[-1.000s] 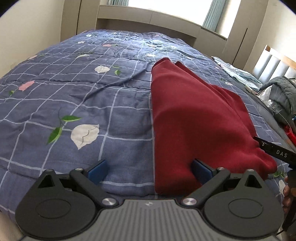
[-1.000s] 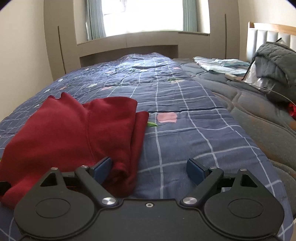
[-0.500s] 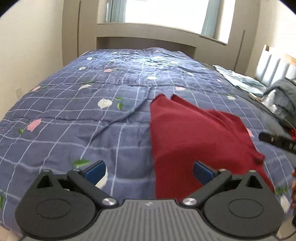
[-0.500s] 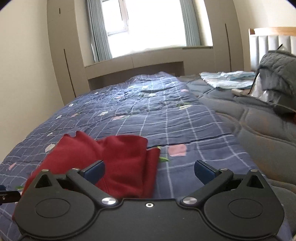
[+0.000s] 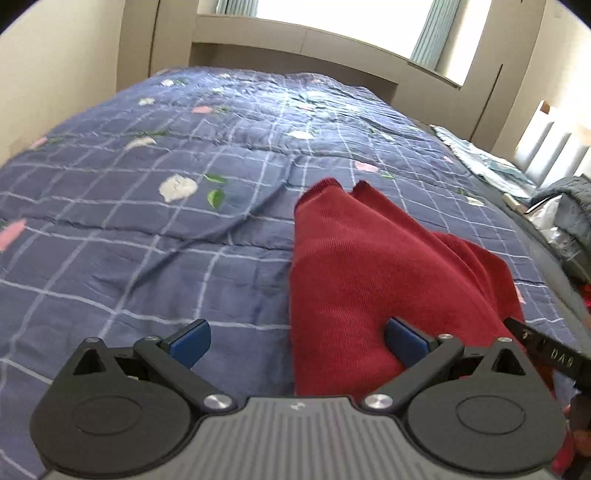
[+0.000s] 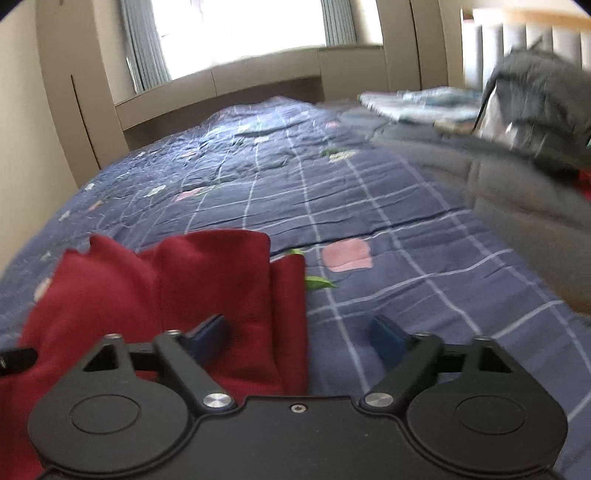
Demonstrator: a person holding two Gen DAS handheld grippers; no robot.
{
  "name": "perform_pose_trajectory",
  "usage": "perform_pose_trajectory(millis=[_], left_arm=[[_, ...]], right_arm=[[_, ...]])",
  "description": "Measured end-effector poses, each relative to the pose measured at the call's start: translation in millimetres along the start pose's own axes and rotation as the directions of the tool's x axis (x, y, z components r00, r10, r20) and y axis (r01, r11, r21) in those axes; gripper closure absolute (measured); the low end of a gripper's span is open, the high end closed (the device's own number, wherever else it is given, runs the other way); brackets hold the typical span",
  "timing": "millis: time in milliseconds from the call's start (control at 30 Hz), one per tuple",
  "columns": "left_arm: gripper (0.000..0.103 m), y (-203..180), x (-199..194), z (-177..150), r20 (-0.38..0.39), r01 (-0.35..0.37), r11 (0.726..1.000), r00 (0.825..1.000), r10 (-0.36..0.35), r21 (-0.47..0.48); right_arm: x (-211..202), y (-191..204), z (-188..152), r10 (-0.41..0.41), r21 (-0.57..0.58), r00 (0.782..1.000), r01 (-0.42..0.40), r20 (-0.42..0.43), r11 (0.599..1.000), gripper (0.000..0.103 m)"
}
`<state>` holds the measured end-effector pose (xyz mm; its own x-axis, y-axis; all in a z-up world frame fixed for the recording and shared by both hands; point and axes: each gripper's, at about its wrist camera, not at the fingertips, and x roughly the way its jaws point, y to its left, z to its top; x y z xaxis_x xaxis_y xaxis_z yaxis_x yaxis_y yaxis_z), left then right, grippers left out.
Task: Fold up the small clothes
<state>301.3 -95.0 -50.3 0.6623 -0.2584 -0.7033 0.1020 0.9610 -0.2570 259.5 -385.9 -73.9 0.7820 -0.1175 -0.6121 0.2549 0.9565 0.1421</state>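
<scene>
Nearest in the left wrist view, the left tongs [image 5: 297, 341] stand with their blue pads wide apart and nothing pinched: one pad is over the blue checked quilt [image 5: 155, 236], the other over the near end of the red garment [image 5: 373, 280]. Whether that pad touches the cloth cannot be told. At the right edge of the same view a black part of the other tool reaches in above the garment's near right corner, and a bit of a hand [image 5: 578, 435] shows beside it. In the right wrist view, which is blurred, the right tongs [image 6: 301, 334] are closing, yet their pads are apart and grip nothing; the left pad is over the garment's right part and the right pad is over bare quilt, with the garment's folded right edge lying between them. The red garment lies folded on the bed, flat on the quilt, narrowing toward its far end where two rounded flaps sit side by side. Just beyond its right edge a green leaf print and a pink flower print [image 6: 347, 254] show on the quilt. Farther right lie a grey blanket [image 6: 524, 206], a light folded cloth [image 6: 417, 105] and a dark padded jacket [image 6: 543, 99] by the headboard. At the far end is a bright window [image 6: 240, 33] with curtains.
</scene>
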Motion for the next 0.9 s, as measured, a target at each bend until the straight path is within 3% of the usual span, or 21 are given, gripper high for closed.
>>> perform_pose_trajectory(millis=[167,533,567,700,900], left_arm=[[0.000,8.5,9.5,-3.1,-0.038,0.065,0.996,0.997,-0.068,-0.065],[0.000,-3.7,9.1,-6.3,-0.017,0.044,0.999,0.999,-0.044,-0.013],[0.000,-4.7,9.1,-6.6,-0.015,0.042,0.999,0.999,-0.042,-0.007],[0.000,-8.7,10.4,-7.3,-0.013,0.039,0.999,0.999,-0.039,0.000],[0.000,-19.4,11.2,-11.1,0.000,0.020,0.999,1.000,-0.020,0.033]], right_arm=[[-8.4,-5.3,-6.7,0.017,0.019,1.000,-0.017,0.013,1.000,0.037],[-10.6,-4.6,-9.5,0.019,0.035,0.999,-0.020,0.033,0.999,0.037],[-11.8,-5.8,-7.7,0.025,0.046,0.999,-0.027,0.027,0.999,0.037],[-17.3,-14.0,4.6,0.097,0.116,0.995,-0.099,0.020,0.988,0.019],[-10.3,6.2,21.6,0.139,0.053,0.990,-0.138,-0.017,0.989,0.014]])
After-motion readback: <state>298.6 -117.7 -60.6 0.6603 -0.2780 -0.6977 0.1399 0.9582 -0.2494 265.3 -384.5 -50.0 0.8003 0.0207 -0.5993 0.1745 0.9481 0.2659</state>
